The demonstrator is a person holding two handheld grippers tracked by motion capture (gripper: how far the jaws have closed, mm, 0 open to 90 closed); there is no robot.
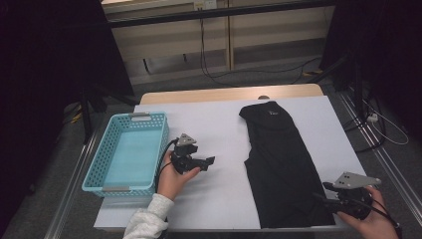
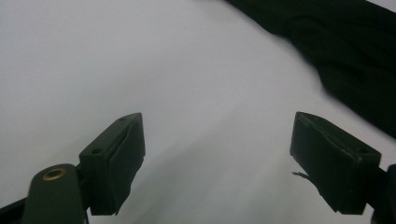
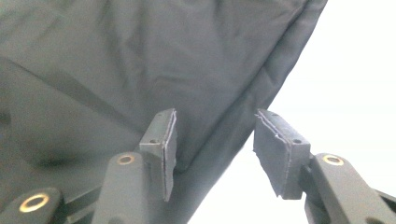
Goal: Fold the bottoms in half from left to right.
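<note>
A black folded garment [image 1: 278, 164] lies lengthwise on the right half of the white table cover [image 1: 214, 119]. My right gripper [image 1: 322, 191] is at the garment's near right corner; in the right gripper view its jaws stand partly apart over the cloth's edge [image 3: 140, 60], with the fold between them and the pads [image 3: 170, 140] not pressing on it [image 3: 215, 119]. My left gripper [image 1: 211, 160] is held left of the garment, above the bare cover. Its jaws are wide apart with nothing between them [image 2: 218, 119], and the garment [image 2: 355, 56] shows farther off.
A light blue perforated basket [image 1: 99, 154] sits empty at the table's left edge, just left of my left hand. The wooden table edge [image 1: 229, 93] runs along the back. Dark stands and cables are on the floor beyond and to the right.
</note>
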